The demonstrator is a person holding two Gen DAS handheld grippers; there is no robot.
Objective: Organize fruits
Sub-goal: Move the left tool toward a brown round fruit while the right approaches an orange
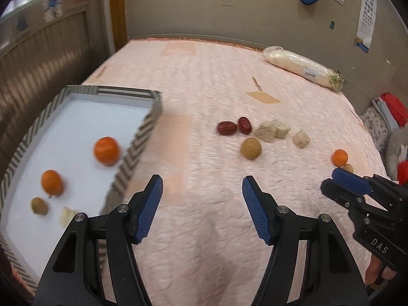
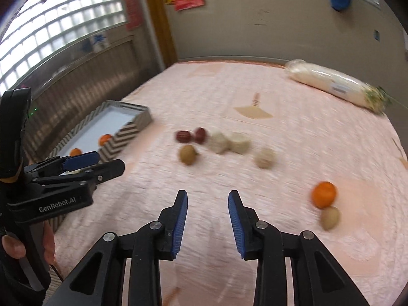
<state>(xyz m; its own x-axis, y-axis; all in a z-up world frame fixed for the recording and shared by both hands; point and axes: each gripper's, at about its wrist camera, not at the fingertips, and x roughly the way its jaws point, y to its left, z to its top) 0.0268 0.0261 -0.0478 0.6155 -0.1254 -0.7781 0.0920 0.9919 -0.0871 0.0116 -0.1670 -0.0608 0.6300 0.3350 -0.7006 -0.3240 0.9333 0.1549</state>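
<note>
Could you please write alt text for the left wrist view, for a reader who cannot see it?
An open, empty left hand-held gripper hangs over a pink bedspread. To its left a striped tray holds two oranges and smaller pieces; red dates, pale chunks and another orange lie loose ahead.

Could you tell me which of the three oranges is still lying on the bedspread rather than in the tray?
It is the orange at the far right, touching a small brown fruit. The other two oranges lie inside the striped tray.

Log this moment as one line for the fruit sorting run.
left gripper: open, empty | right gripper: open, empty | tray: two oranges | bed: one orange
</note>
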